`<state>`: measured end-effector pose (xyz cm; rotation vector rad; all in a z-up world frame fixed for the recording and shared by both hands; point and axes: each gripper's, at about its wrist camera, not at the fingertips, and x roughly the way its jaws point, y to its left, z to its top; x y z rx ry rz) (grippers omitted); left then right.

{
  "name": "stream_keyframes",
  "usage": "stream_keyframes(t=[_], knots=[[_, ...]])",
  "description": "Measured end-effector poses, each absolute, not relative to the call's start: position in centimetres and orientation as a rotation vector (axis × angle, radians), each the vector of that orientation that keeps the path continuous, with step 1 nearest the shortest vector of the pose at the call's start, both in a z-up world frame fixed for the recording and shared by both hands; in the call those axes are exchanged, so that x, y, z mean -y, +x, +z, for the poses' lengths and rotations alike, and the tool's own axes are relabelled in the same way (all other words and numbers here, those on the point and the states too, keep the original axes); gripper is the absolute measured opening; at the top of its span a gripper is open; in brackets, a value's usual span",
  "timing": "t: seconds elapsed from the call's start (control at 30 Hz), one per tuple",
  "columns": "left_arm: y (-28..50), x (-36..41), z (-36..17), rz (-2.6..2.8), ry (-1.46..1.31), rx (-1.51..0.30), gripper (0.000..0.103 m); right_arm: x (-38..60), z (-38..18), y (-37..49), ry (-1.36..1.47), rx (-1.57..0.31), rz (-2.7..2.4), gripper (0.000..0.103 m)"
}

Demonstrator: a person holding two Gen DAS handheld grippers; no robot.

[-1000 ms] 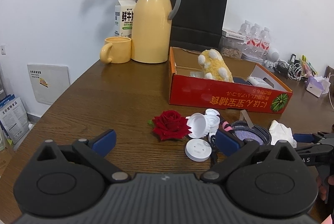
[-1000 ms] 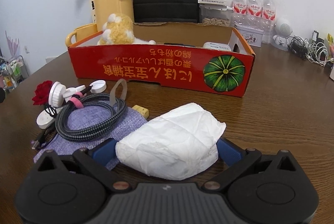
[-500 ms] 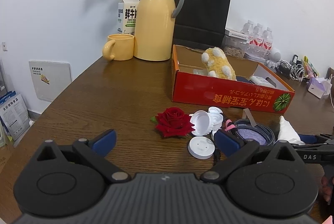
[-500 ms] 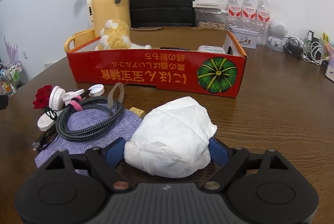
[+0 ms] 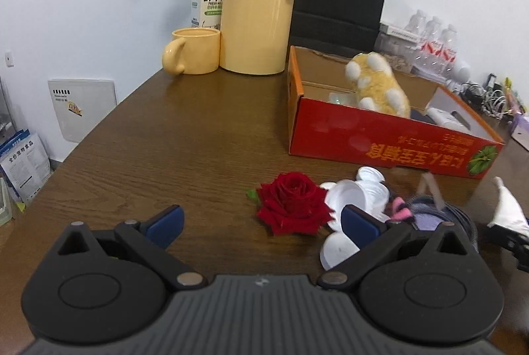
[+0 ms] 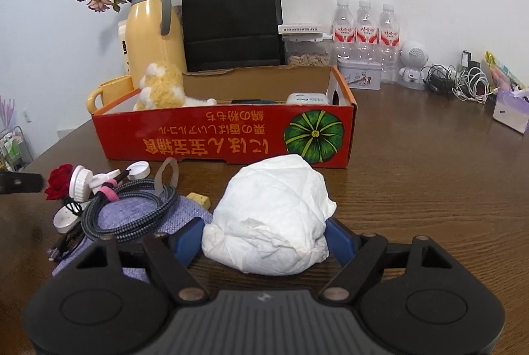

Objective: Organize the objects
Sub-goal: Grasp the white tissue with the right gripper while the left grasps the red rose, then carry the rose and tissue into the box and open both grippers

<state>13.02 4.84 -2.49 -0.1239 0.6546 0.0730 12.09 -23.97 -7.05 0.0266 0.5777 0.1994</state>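
A: Risk check on the right claw point(image 6: 264, 239)?

B: Its jaws are closing on the crumpled white paper-tissue wad point(image 6: 269, 216), low centre of the frame, on the brown wooden bench point(image 6: 429, 189). The blue pads appear to touch both flanks. The soft wad may compress and slip out, or snag the grey braided cable coil point(image 6: 129, 212) at lower left.

A: Left claw point(image 5: 261, 222)?

B: Wide open, empty; the red rose head point(image 5: 292, 204) lies just ahead. The red cardboard box point(image 6: 228, 140) stands behind the wad.
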Motion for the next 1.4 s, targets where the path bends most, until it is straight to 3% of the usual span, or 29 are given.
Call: stream_keyframes(t=[0.3,0.4,0.47,0.57,0.97,1.4], knots=[[15.1,-5.2,-3.9,0.12,-0.208,-0.634,0.101,23.8,-7.0,12.1,0.02,-0.576,0.201,0.078],[15.1,-5.1,-4.2,0.087,-0.216,-0.641,0.081,23.8,-7.0,12.0,0.019,-0.576,0.201,0.078],[14.9,-5.0,-4.2,0.058,-0.224,-0.632,0.047,23.8,-7.0,12.1,0.019,-0.575,0.201,0.078],[14.3,-4.8,-4.1,0.037,-0.227,-0.594,0.037,23.8,-7.0,12.1,0.019,-0.576,0.202,0.078],[12.5,-4.6,-3.2,0.045,-0.229,-0.51,0.031,23.9,-6.9,11.7,0.02,-0.551,0.212,0.078],[12.9,-2.1,1.7,-0.06,-0.185,-0.408,0.031,23.2,-3.8,12.9,-0.02,-0.445,0.254,0.078]])
